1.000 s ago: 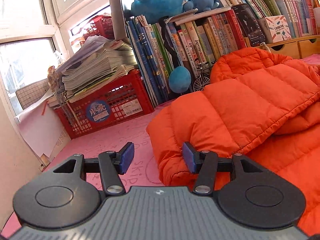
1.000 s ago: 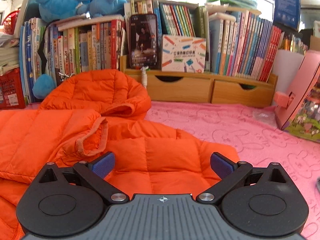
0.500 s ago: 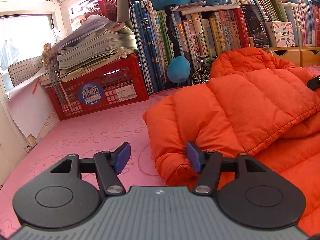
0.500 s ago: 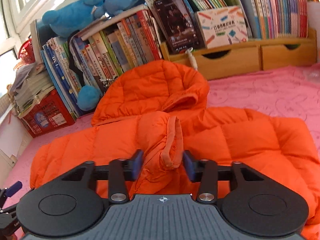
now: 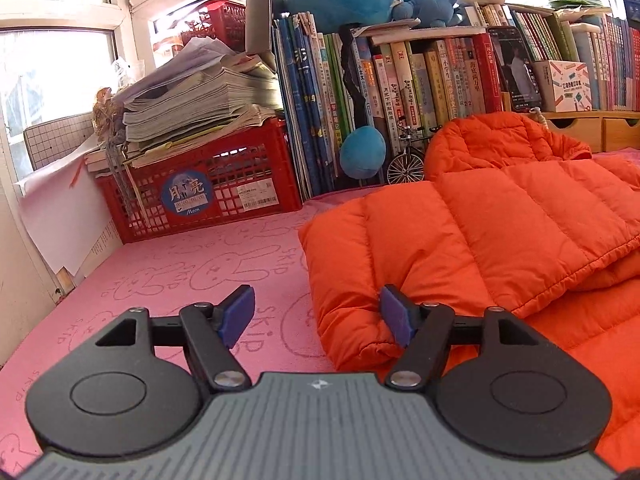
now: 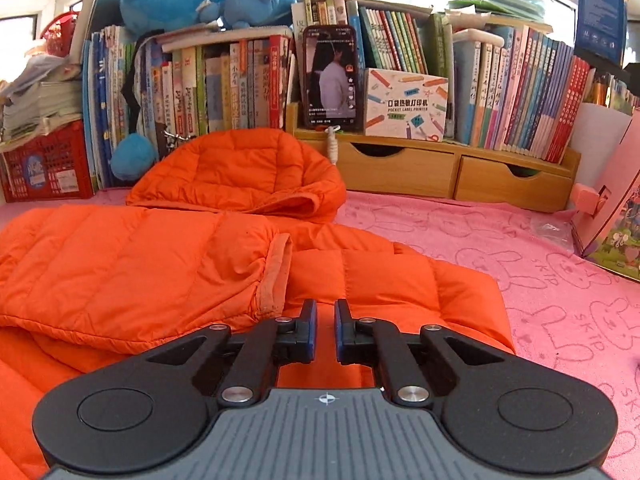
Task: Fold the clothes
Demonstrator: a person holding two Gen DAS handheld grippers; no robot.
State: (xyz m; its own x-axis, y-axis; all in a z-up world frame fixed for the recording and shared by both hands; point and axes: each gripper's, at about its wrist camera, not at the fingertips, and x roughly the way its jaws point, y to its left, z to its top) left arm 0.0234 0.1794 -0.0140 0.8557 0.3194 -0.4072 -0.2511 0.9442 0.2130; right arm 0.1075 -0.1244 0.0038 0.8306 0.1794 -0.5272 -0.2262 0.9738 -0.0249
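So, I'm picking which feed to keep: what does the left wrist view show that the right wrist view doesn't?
Left only: the open left gripper, the window, and the toy bicycle.
Right only: the right gripper, nearly shut with nothing visibly between its fingers, the sleeve cuff, and the pink box.
Both: the orange jacket, red crate, phone, and pink mat.

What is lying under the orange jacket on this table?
The orange jacket lies on a pink mat printed with rabbits, which shows on both sides of it. Whether anything else is under the jacket cannot be seen; the padding covers it.
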